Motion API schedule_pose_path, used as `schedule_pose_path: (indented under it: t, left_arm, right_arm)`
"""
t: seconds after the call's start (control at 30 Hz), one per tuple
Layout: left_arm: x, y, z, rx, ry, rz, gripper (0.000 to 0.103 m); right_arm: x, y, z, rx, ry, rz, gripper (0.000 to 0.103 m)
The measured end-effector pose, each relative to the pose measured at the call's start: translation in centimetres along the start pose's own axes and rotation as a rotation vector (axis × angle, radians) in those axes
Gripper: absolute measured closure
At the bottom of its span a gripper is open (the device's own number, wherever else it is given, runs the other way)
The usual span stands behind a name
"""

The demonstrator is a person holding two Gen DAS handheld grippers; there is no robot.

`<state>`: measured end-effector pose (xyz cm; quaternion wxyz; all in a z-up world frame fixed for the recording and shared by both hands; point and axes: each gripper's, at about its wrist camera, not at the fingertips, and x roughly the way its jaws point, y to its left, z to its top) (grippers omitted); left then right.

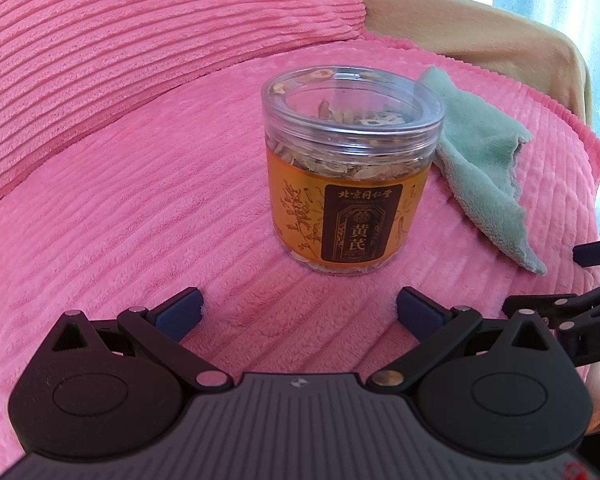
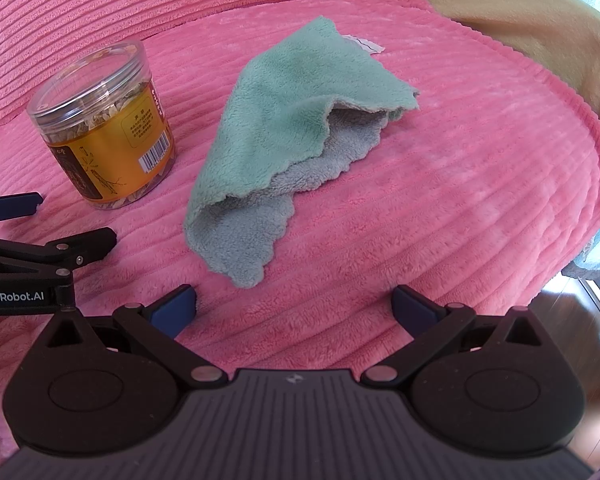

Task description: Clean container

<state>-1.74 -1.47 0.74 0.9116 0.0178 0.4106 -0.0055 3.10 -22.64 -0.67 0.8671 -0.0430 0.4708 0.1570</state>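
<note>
A clear plastic jar (image 1: 348,168) with an orange label and a clear lid stands upright on the pink ribbed cover; dried slices show inside. My left gripper (image 1: 299,314) is open just in front of it, nothing between its fingers. A folded green and grey cloth (image 1: 488,160) lies to the jar's right. In the right wrist view the cloth (image 2: 296,140) lies ahead of my open right gripper (image 2: 294,312), a short gap away, and the jar (image 2: 108,128) stands at the left. The left gripper (image 2: 40,240) shows at that view's left edge.
The pink ribbed cover (image 1: 140,208) spreads over a soft seat, with a raised pink cushion (image 1: 140,28) behind. A tan armrest or backrest (image 2: 520,16) runs along the back right. The seat's right edge drops to dark flooring (image 2: 572,312). The right gripper (image 1: 568,304) pokes in at the right.
</note>
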Motion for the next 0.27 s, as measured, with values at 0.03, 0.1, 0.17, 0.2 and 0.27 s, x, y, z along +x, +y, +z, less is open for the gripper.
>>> schedule_pose_path:
  t: [0.03,0.1,0.17,0.2,0.27]
  left_arm:
    - [0.00,-0.03,0.00,0.001,-0.001,0.001,0.000]
    - [0.01,0.01,0.00,0.001,-0.002,0.000,0.000]
    - [0.00,0.04,-0.03,0.002,-0.005,0.000,0.000]
    - [-0.02,0.05,-0.05,0.001,-0.006,-0.001,0.000]
    - [-0.03,-0.01,-0.05,0.002,-0.006,0.001,0.000]
  right_arm:
    - [0.00,0.01,0.00,0.000,0.000,0.000,0.000]
    - [-0.01,0.02,-0.01,0.000,0.000,-0.001,0.000]
    - [-0.03,0.41,-0.06,0.005,0.000,-0.005,0.000]
    - [-0.04,0.40,-0.07,0.005,0.000,-0.005,0.000]
    - [-0.04,0.18,-0.03,0.003,0.000,-0.003,0.000]
